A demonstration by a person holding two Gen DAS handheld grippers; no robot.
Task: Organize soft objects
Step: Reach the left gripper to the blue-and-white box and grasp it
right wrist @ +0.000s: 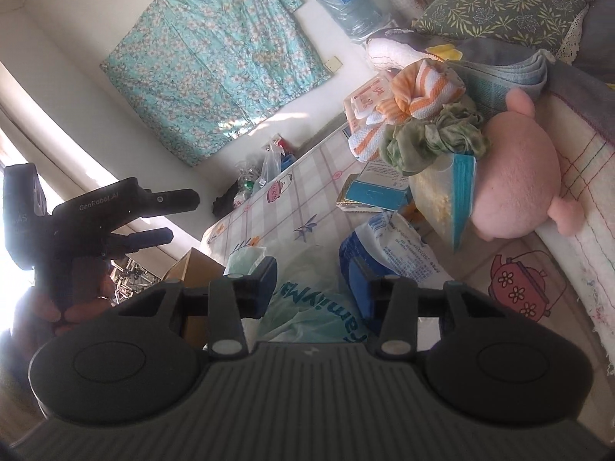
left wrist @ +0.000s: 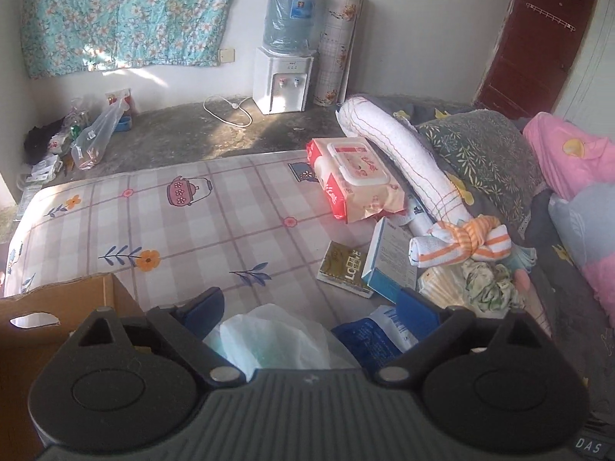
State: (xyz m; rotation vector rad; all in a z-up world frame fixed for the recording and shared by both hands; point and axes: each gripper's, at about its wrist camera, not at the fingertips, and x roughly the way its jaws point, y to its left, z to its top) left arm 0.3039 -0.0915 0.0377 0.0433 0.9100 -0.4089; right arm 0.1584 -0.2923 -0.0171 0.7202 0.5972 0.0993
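A white plastic bag (left wrist: 269, 334) with green lettering lies on the checked mattress (left wrist: 173, 230). My right gripper (right wrist: 313, 284) has its jaws partly apart astride the bag (right wrist: 307, 307); I see no pad pinching it. My left gripper (left wrist: 311, 307) hovers wide open over the same bag and holds nothing. In the right wrist view it hangs at the left, the left gripper (right wrist: 184, 215) in a hand. An orange-striped knotted towel (left wrist: 461, 242), a crumpled green cloth (left wrist: 488, 288) and a pink plush (right wrist: 515, 184) are piled to the right.
An open cardboard box (left wrist: 57, 307) stands off the mattress's near-left corner. A blue-white packet (right wrist: 392, 253), a wipes pack (left wrist: 357, 176) and a small carton (left wrist: 388, 257) crowd the right side. Pillows (left wrist: 480, 153) and a rolled white towel (left wrist: 403, 153) lie behind.
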